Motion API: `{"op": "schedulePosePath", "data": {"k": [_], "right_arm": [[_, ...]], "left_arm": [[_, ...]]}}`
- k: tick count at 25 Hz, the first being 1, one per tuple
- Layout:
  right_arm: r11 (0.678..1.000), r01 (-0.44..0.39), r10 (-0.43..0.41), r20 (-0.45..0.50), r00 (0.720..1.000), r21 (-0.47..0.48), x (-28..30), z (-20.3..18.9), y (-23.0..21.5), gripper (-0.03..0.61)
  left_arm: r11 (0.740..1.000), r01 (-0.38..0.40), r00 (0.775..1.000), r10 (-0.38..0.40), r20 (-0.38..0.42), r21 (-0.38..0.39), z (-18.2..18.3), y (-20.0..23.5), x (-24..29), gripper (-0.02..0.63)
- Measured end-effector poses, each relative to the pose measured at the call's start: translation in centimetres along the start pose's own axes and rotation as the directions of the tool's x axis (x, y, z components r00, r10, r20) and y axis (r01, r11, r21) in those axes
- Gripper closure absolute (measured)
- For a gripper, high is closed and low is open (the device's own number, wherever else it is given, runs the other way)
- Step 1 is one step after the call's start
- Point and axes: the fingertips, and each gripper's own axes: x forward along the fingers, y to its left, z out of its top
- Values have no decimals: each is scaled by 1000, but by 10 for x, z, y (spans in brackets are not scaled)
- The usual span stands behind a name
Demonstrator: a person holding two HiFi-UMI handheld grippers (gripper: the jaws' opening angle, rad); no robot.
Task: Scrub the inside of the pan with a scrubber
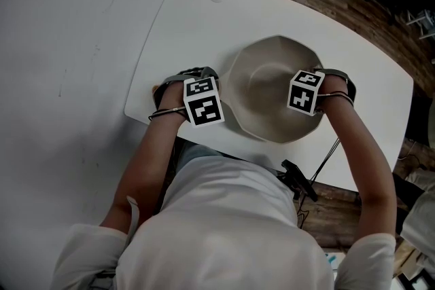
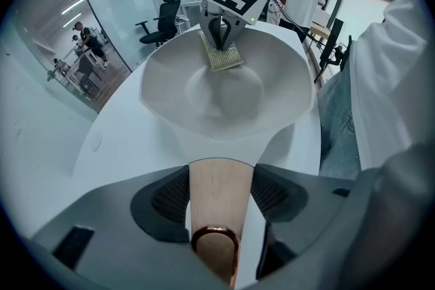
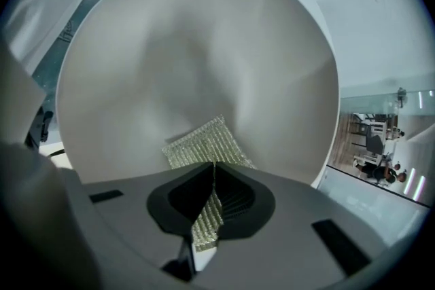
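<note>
Pale pan [image 1: 268, 88], mesh scrubber [image 3: 202, 146] inside.
The wide cream pan sits upright on the white table [image 1: 190, 17], tan handle [image 2: 219, 190] out left; the gold-green woven scrubber presses against its sloping inner wall.

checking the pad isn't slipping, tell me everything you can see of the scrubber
The scrubber is a thin, flat, rectangular pad of yellowish woven mesh. The right gripper has its jaws shut on one end, with mesh also showing behind them. The free end sticks out past the jaws and appears to rest on the sloping inner wall of the pale pan, not its flat bottom.
</note>
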Motion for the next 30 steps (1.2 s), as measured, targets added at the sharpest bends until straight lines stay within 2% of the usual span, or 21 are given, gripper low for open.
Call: {"op": "schedulePosePath", "data": {"k": [8, 17, 22, 30], "right_arm": [[985, 160, -160, 4, 987, 62, 3, 8, -31, 552], [951, 268, -287, 112, 951, 157, -3, 28, -57, 552], [927, 272, -328, 212, 920, 257, -7, 42, -70, 552], [889, 194, -348, 336, 875, 416, -18, 60, -88, 552]], "left_arm": [[999, 0, 1000, 1, -16, 38, -1, -4, 2, 345], [998, 1, 1000, 0, -30, 66, -3, -5, 4, 351], [996, 1, 999, 2, -35, 86, -3, -5, 6, 354], [995, 7, 999, -4, -38, 96, -1, -7, 8, 357]]}}
